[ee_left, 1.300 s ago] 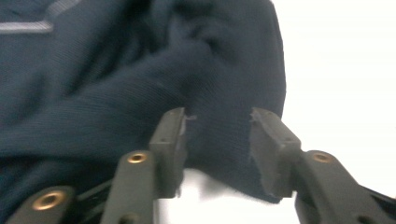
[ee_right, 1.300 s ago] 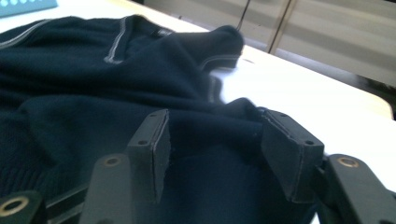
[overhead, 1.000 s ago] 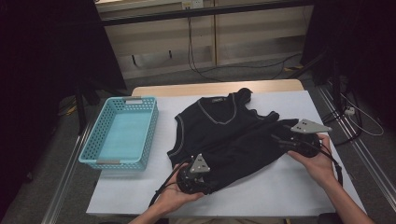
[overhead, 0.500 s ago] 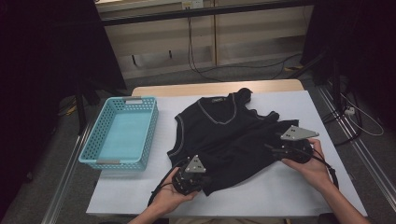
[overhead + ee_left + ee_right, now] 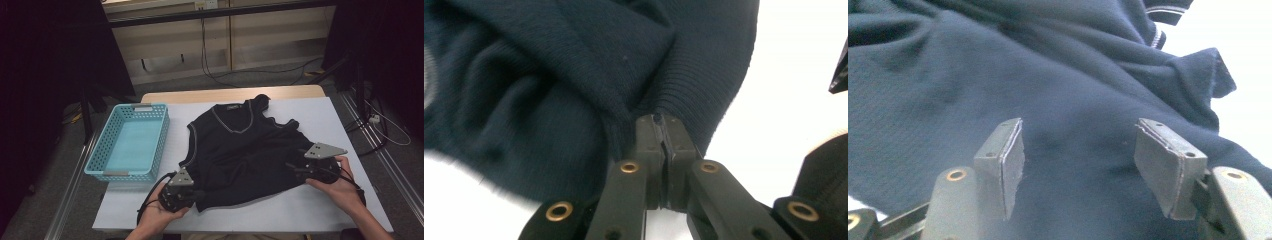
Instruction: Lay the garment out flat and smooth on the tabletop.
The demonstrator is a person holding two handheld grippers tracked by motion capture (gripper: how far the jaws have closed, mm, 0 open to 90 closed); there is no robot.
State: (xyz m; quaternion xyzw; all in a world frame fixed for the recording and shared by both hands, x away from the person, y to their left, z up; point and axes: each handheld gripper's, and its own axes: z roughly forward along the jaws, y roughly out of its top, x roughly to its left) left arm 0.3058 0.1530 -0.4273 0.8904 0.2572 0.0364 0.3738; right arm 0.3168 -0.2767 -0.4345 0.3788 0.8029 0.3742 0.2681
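Note:
A dark navy sleeveless top with pale trim at the neck lies rumpled on the white table. At the garment's lower left corner my left gripper is shut on the ribbed hem, the jaws pressed together on the cloth. My right gripper rests at the lower right edge of the top, with its jaws wide open over the fabric and nothing pinched between the pads.
A light blue plastic basket stands at the table's left side, beside the top. A wooden strip runs along the far table edge. Dark stands and cables sit on the floor around the table.
My right gripper slid left and down from the table's right side onto the top's lower right edge. My left gripper moved down slightly with the hem held.

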